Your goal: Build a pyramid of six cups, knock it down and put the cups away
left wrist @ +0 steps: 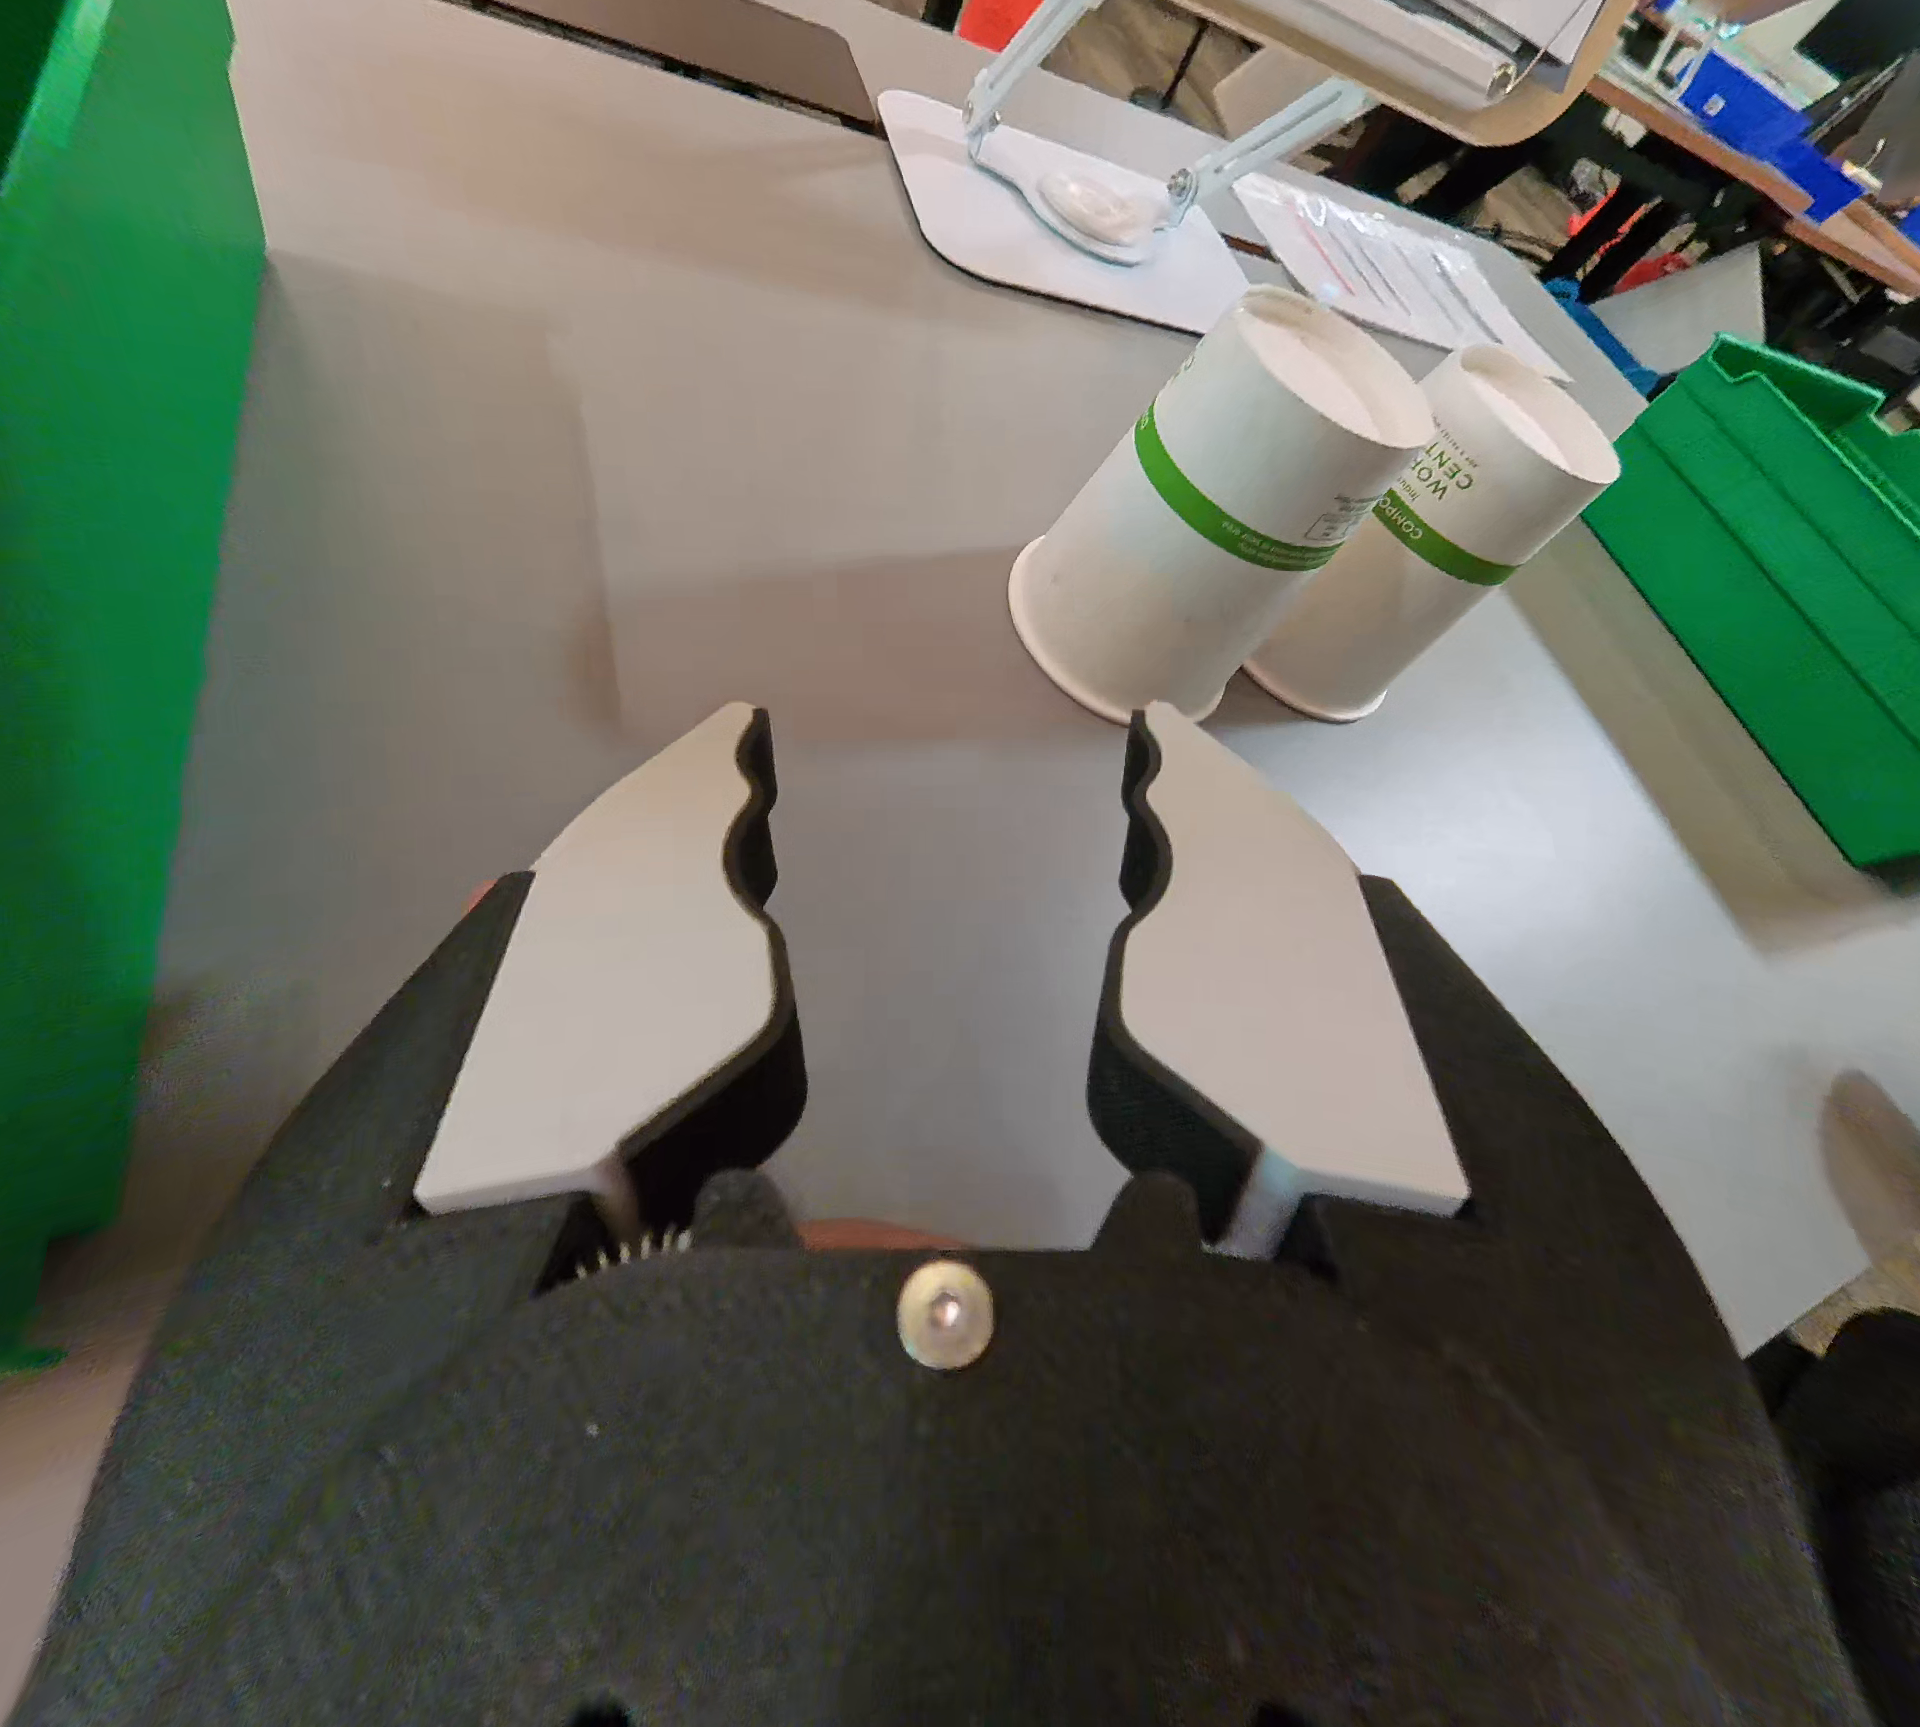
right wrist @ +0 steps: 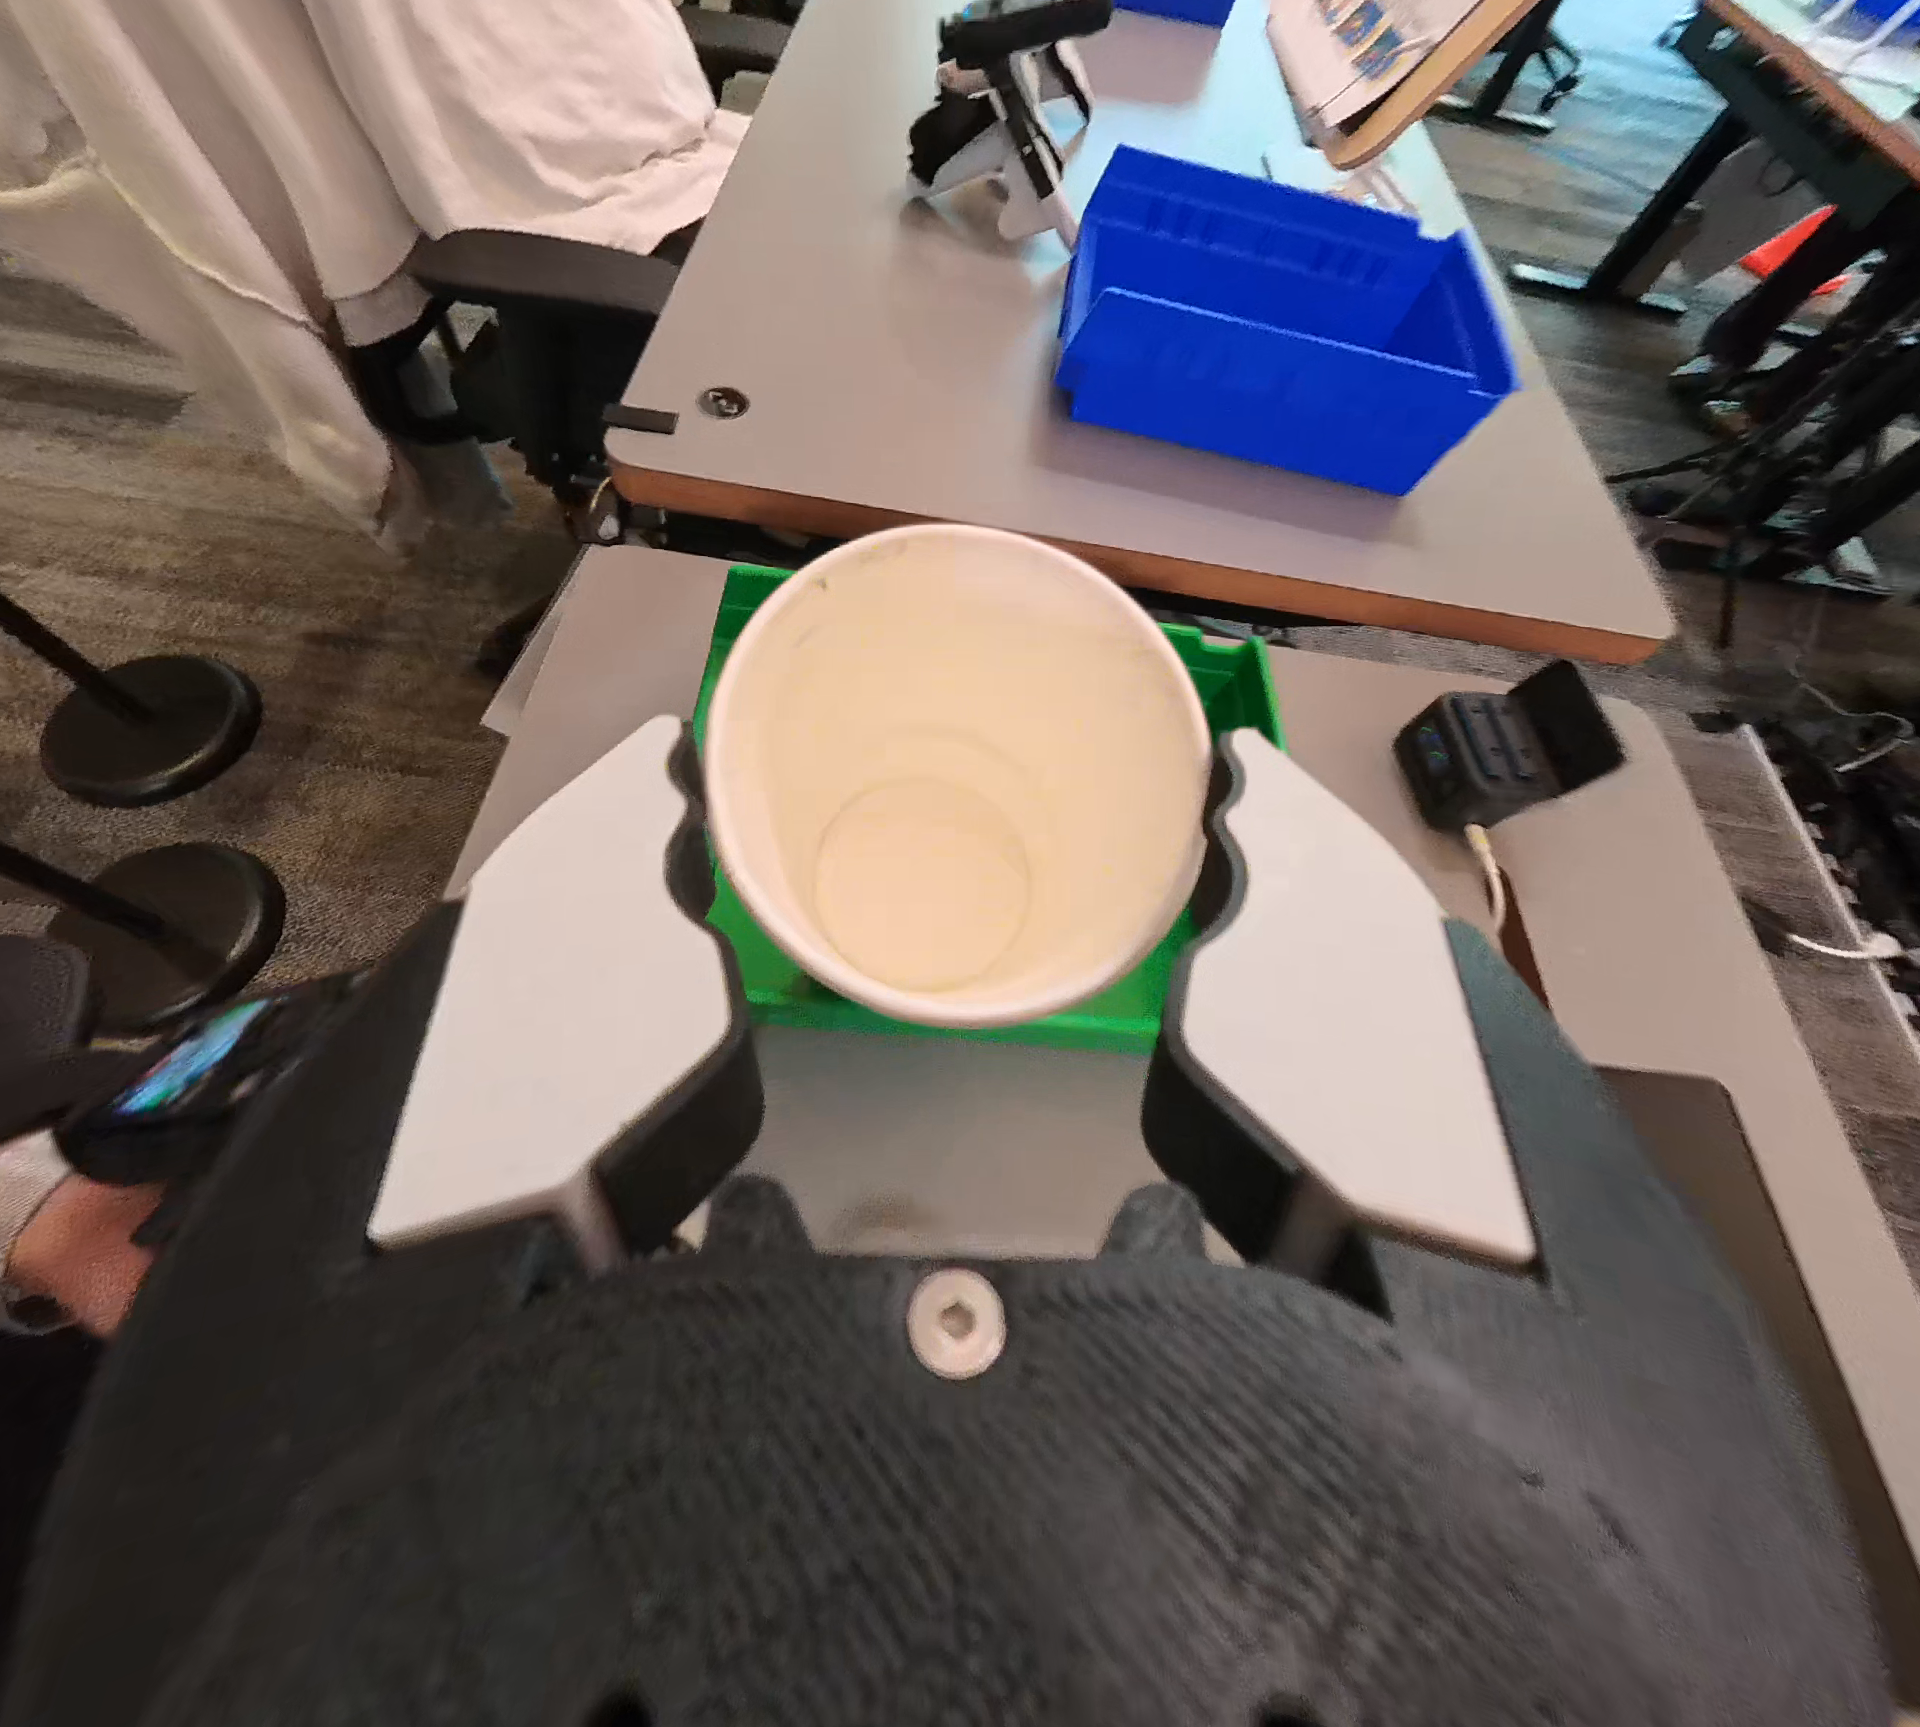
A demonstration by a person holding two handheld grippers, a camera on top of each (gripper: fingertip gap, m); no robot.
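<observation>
My right gripper (right wrist: 951,778) is shut on a white paper cup (right wrist: 956,773), mouth up and empty, held above a green bin (right wrist: 1226,669) on the grey table. My left gripper (left wrist: 948,727) is open and empty, low over the grey table (left wrist: 623,451). Two white paper cups with green bands stand upside down, touching each other, just ahead and to the right of it: the nearer cup (left wrist: 1205,514) and the farther cup (left wrist: 1434,534). The nearer cup's rim is close to my right fingertip (left wrist: 1164,742).
A tall green bin (left wrist: 104,430) stands at the left and another green bin (left wrist: 1766,576) at the right. A white stand (left wrist: 1049,212) holds a board of papers at the back. In the right wrist view, blue bins (right wrist: 1278,327), a black device (right wrist: 1496,758) and a person in white (right wrist: 312,67).
</observation>
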